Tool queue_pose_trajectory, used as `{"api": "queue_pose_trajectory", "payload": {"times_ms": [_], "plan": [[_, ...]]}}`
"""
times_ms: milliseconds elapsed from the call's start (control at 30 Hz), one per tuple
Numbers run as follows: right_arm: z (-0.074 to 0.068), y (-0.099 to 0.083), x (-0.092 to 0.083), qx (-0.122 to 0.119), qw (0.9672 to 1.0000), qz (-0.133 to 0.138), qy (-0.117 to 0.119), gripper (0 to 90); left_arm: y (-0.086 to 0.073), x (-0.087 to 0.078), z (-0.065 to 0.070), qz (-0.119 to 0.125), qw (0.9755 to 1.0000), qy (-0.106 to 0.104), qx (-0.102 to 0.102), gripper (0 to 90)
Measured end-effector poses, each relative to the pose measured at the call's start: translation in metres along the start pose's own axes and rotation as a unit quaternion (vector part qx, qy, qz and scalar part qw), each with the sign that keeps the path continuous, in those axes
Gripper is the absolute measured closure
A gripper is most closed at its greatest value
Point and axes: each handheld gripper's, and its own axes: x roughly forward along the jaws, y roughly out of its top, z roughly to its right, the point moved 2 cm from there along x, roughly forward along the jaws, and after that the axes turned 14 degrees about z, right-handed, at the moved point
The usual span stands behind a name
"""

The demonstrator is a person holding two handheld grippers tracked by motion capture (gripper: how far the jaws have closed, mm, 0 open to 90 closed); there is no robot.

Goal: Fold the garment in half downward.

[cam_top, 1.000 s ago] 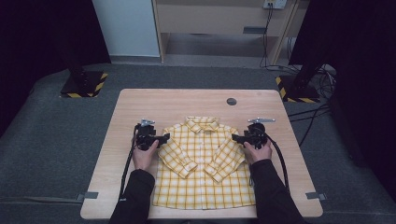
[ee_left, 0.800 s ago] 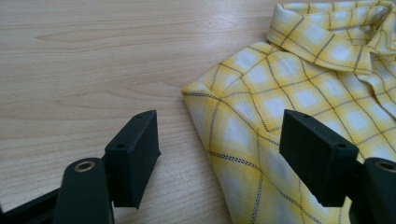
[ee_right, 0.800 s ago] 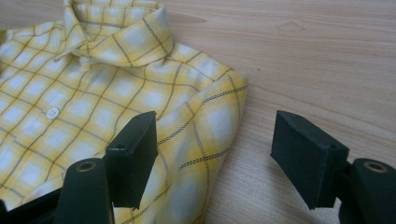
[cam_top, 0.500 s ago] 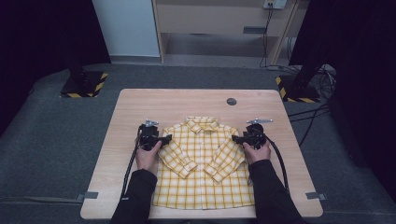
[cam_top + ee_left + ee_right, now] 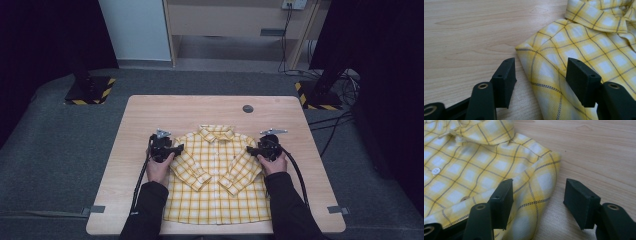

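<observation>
Wooden table bears a yellow shirt — left gripper and right gripper, half-open and just closing, straddle its shoulders ungripped.

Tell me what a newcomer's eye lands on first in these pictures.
First comes the yellow plaid shirt, lying flat, front up, on the near half of the wooden table, sleeves folded in across its front. Next, the left hand-held gripper and the right hand-held gripper, one at each shoulder. Their jaws have just been closing; each pair straddles the shoulder edge, the pads not yet pressing the cloth.
</observation>
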Motion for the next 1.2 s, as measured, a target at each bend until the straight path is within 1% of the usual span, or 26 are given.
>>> {"api": "queue_pose_trajectory", "payload": {"times_ms": [33, 133, 200, 233, 267, 300, 333, 433, 600, 633, 800, 833, 967, 1133, 1200], "plan": [[-0.001, -0.001, 0.000, -0.006, 1.0000, 0.004, -0.005, 43.8, 0.000, 0.000, 0.000, 0.001, 1.0000, 0.002, -0.002, 43.1], [-0.001, -0.003, -0.001, -0.003, 0.9999, 0.012, -0.009, 46.7, 0.000, 0.000, -0.001, 0.002, 1.0000, 0.003, -0.005, 46.1], [0.000, -0.003, -0.001, 0.002, 0.9998, 0.019, -0.011, 50.1, 0.000, 0.000, -0.001, 0.002, 1.0000, 0.006, -0.004, 48.4], [0.000, -0.004, -0.001, 0.000, 0.9996, 0.024, -0.015, 51.9, 0.000, 0.000, 0.000, 0.002, 1.0000, 0.008, -0.001, 50.4], [0.000, -0.004, -0.001, 0.000, 0.9996, 0.024, -0.015, 51.9, 0.000, 0.000, 0.000, 0.002, 1.0000, 0.008, -0.001, 51.5], [-0.002, -0.005, -0.001, -0.006, 0.9995, 0.026, -0.019, 54.0, 0.000, 0.000, 0.000, 0.001, 0.9999, 0.013, 0.003, 52.6], [-0.002, -0.005, -0.001, -0.006, 0.9995, 0.026, -0.019, 54.0, 0.000, 0.000, 0.000, 0.001, 0.9999, 0.013, 0.003, 53.8], [-0.007, -0.006, 0.000, -0.022, 0.9991, 0.030, -0.023, 57.5, 0.000, 0.001, 0.001, 0.000, 0.9998, 0.017, 0.009, 55.8], [-0.009, -0.007, 0.001, -0.022, 0.9989, 0.034, -0.022, 60.4, 0.000, 0.001, 0.002, 0.000, 0.9999, 0.015, 0.007, 59.9], [-0.009, -0.007, 0.001, -0.023, 0.9989, 0.035, -0.023, 61.5, 0.000, 0.001, 0.002, 0.001, 0.9999, 0.012, 0.004, 61.4], [-0.011, -0.008, 0.001, -0.021, 0.9989, 0.036, -0.019, 64.8, 0.000, 0.001, 0.003, 0.000, 0.9999, 0.012, 0.008, 63.1], [-0.012, -0.008, 0.001, -0.021, 0.9989, 0.037, -0.018, 66.3, 0.000, 0.001, 0.003, 0.000, 0.9999, 0.009, 0.007, 65.7], [-0.012, -0.008, 0.001, -0.021, 0.9989, 0.038, -0.015, 68.9, 0.000, 0.001, 0.004, 0.000, 0.9999, 0.010, 0.007, 68.7], [-0.012, -0.008, 0.001, -0.016, 0.9990, 0.039, -0.016, 71.3, 0.000, 0.002, 0.004, 0.000, 1.0000, 0.008, -0.001, 72.8], [-0.012, -0.008, 0.001, -0.011, 0.9991, 0.039, -0.015, 73.8, 0.000, 0.002, 0.004, -0.001, 1.0000, 0.005, -0.006, 75.4]]}}
